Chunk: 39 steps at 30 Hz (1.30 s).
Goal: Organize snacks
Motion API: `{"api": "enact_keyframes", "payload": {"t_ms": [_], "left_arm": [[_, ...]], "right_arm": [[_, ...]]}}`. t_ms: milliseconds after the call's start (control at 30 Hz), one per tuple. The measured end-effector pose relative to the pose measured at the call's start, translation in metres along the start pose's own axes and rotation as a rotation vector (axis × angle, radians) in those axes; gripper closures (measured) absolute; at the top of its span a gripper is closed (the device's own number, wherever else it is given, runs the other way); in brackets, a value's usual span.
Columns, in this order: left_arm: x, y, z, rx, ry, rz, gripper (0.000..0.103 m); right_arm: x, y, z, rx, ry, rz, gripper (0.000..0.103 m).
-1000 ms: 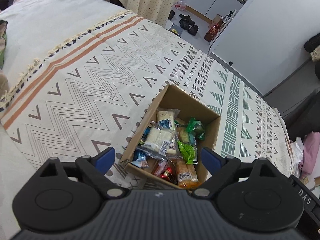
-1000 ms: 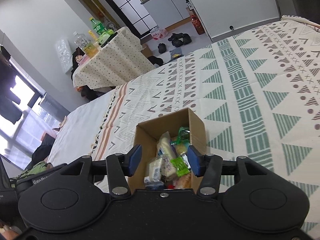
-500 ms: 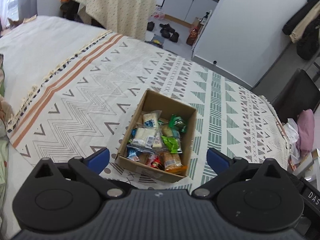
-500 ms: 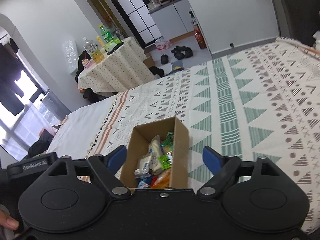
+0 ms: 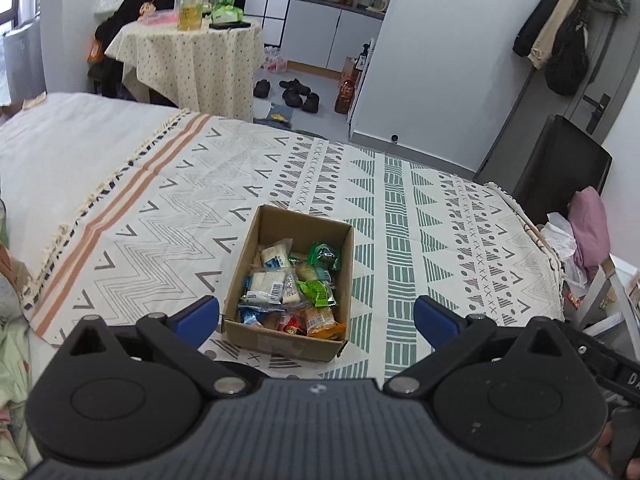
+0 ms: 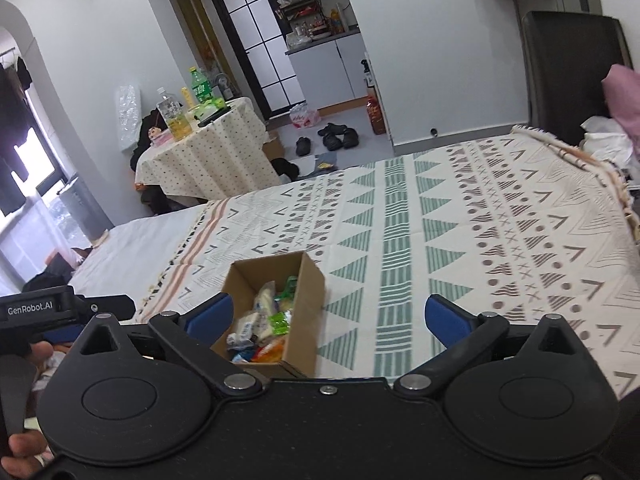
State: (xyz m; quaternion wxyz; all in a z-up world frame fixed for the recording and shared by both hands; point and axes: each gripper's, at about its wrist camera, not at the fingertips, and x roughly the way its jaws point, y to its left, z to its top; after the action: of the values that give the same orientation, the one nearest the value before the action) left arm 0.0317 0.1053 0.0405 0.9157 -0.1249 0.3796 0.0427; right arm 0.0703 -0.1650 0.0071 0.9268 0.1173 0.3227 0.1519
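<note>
From your left wrist view, your left tool hangs above the bed with its blue-padded fingers spread wide and nothing between them. The cardboard box sits on the patterned blanket just ahead of the tool, its near wall in the gap between the fingers without touching either. The snacks lie piled inside it: pale wrapped bars toward the left wall, green packets toward the right, an orange pack at the near right corner. Beyond the bed stands a round table under a dotted cloth, carrying bottles, and shoes lie on the floor. From your right wrist view, your right tool is also wide apart and holds nothing. Here the cardboard box sits nearer the tool's left finger, with the snacks showing over its rim. The blanket stretches away to the right, and your left tool's black body shows at the left edge.
</note>
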Motion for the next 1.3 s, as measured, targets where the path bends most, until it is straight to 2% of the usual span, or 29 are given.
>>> {"api": "enact_keyframes", "payload": {"t_ms": [467, 767, 1300], "left_arm": [[-0.039, 0.002, -0.013, 0.067, -0.057, 0.011, 0.000], [-0.038, 0.006, -0.020, 0.121, -0.063, 0.054, 0.000], [-0.037, 0.010, -0.026, 0.152, -0.052, 0.039, 0.000]], "right_arm": [[-0.041, 0.001, -0.010, -0.040, -0.031, -0.023, 0.000], [-0.046, 0.003, -0.021, -0.065, -0.032, -0.044, 0.000], [-0.044, 0.015, -0.025, -0.085, -0.013, -0.030, 0.000]]}}
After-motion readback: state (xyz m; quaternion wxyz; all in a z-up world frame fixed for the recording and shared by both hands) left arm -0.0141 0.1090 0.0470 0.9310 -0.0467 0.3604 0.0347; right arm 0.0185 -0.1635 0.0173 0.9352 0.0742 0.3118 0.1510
